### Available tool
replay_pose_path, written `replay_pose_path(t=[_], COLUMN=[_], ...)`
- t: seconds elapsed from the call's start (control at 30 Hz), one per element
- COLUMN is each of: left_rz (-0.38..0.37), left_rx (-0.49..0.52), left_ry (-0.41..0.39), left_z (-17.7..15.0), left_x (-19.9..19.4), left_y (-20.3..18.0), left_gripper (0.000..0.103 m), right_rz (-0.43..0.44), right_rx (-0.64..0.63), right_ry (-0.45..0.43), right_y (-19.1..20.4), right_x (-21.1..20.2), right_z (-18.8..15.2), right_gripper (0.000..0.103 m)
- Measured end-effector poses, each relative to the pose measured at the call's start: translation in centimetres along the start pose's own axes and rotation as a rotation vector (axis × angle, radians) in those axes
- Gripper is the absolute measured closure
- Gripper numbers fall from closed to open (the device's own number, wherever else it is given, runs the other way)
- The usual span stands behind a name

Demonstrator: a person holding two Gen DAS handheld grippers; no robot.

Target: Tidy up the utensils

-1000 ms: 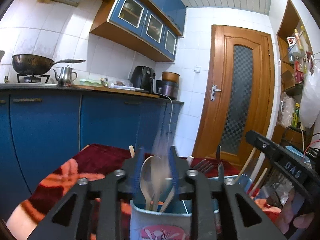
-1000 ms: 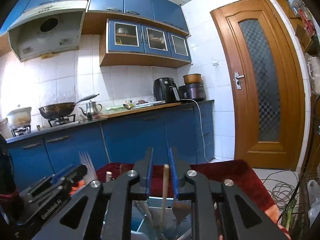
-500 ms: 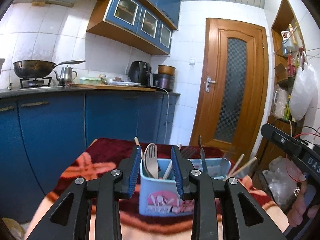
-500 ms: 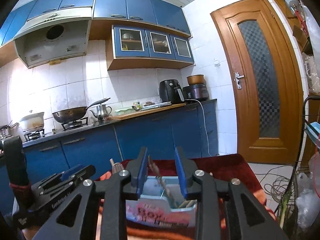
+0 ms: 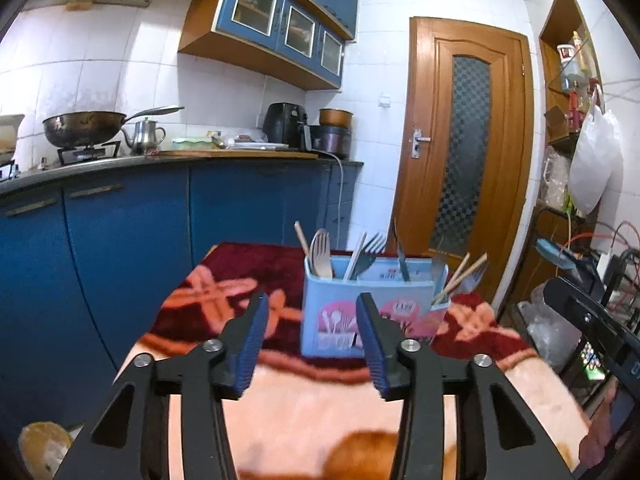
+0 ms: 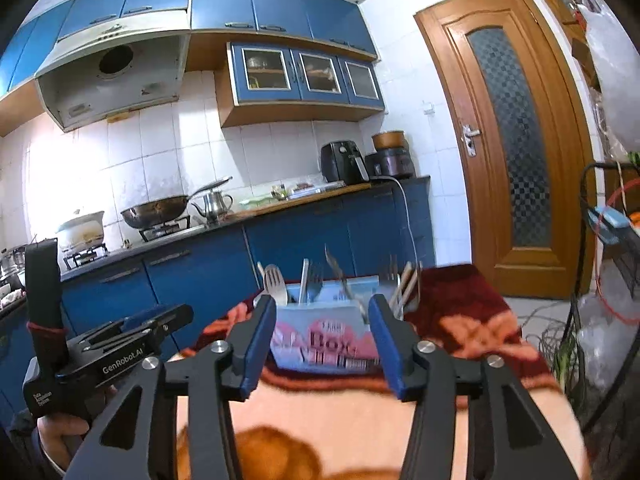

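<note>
Both tools empty, utensils sorted.

My left gripper [image 5: 310, 334] and right gripper [image 6: 322, 336] are opening on nothing; the light-blue plastic utensil caddy [image 5: 362, 312] stands upright on the red patterned blanket [image 5: 224, 292], forks grouped by compartment.

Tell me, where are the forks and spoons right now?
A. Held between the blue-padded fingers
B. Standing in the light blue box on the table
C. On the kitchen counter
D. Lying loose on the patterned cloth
B: the utensils stand upright in the light blue box on the cloth-covered table; both the left gripper and the right gripper are opening with nothing between their jaws.
</note>
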State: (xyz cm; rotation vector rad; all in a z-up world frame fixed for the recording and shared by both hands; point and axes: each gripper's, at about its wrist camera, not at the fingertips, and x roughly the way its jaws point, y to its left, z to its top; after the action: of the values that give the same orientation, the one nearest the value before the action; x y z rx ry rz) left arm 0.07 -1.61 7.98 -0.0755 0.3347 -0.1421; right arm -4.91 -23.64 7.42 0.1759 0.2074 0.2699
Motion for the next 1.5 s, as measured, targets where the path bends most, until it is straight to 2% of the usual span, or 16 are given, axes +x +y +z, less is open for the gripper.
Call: replay_pose_path(t=[0.07,0.17,0.37,0.63,0.73,0.93,1.5], left_rz=[0.005,0.008,0.054,0.062,0.072,0.098,0.114], left_rx=[0.015,0.033,0.052,0.021,0.031,0.043,0.038], left_ry=[0.019,0.040,0.075,0.107,0.123,0.133,0.135], left_z=[-1.0,-2.2,-4.8,-6.8,-7.4,-7.8,-7.9], left_x=[0.0,0.3,1.2,1.6,1.8,2.1,2.1], left_y=[0.0,0.0,0.4,0.9,0.6,0.3,0.4], left_gripper=[0.044,0.040,0.038,0.038,0.037,0.038,0.037], right_rz=[-0.005,-0.007,-0.069,-0.143,-0.138,-0.127,-0.133], right_rx=[0.005,-0.009,-0.036,-0.077,-0.060,-0.020,-0.036], right_ry=[0.019,0.050,0.069,0.059,0.063,0.078,0.099], right_y=[0.1,0.1,-0.4,-1.4,-1.8,-2.5,-2.1], right_x=[-0.2,-0.1,0.0,0.2,0.3,0.6,0.8], right_z=[-1.1,-2.5,-5.2,-7.5,-7.9,-8.0,-8.2], right_gripper=[0.046,0.038,0.022,0.011,0.006,0.006,0.006])
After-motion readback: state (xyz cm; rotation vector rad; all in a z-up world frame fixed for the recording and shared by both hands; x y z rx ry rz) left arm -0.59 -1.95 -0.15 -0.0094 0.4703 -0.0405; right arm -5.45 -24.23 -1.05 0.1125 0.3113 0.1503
